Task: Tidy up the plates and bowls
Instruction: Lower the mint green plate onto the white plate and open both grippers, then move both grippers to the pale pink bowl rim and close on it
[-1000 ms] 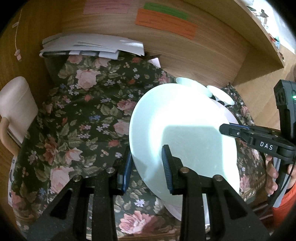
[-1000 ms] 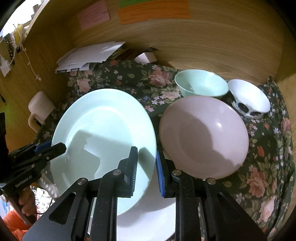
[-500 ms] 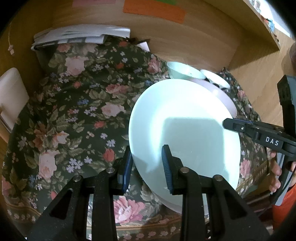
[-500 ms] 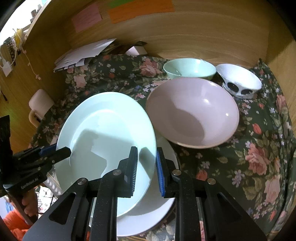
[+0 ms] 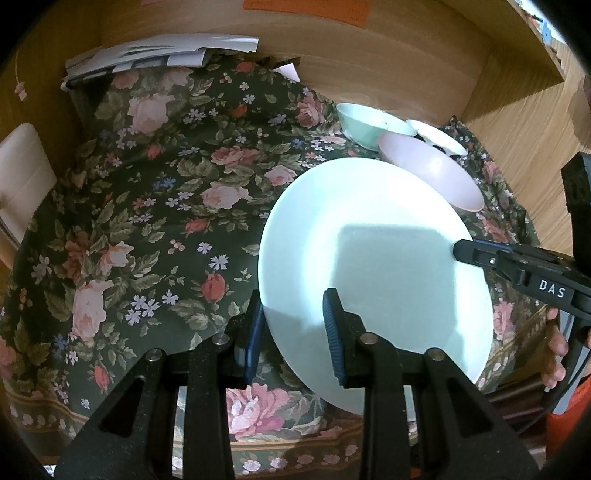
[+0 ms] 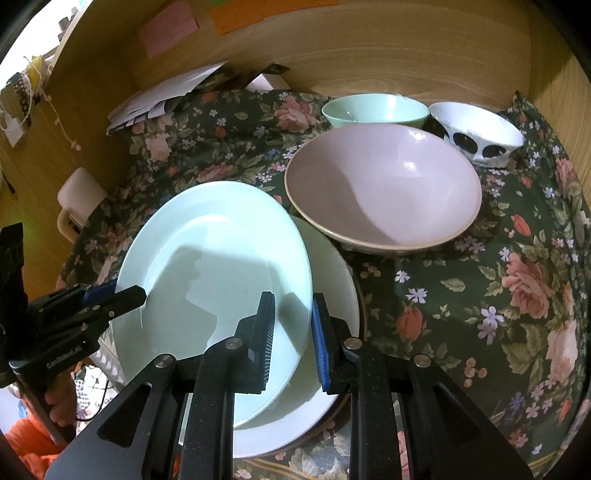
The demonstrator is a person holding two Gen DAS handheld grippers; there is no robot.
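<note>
Evidently both grippers' fingers clamped on one pale green plate, tilted above a white plate.

We see a dark floral cloth spread over the bench ahead of the left hand-held gripper. Beyond it, a loose stack of white papers lies against the wooden back wall, where pink and orange notes are stuck.

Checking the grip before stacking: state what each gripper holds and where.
Both hold the pale green plate by its rim: left gripper at the left edge, right gripper at the right edge.
</note>
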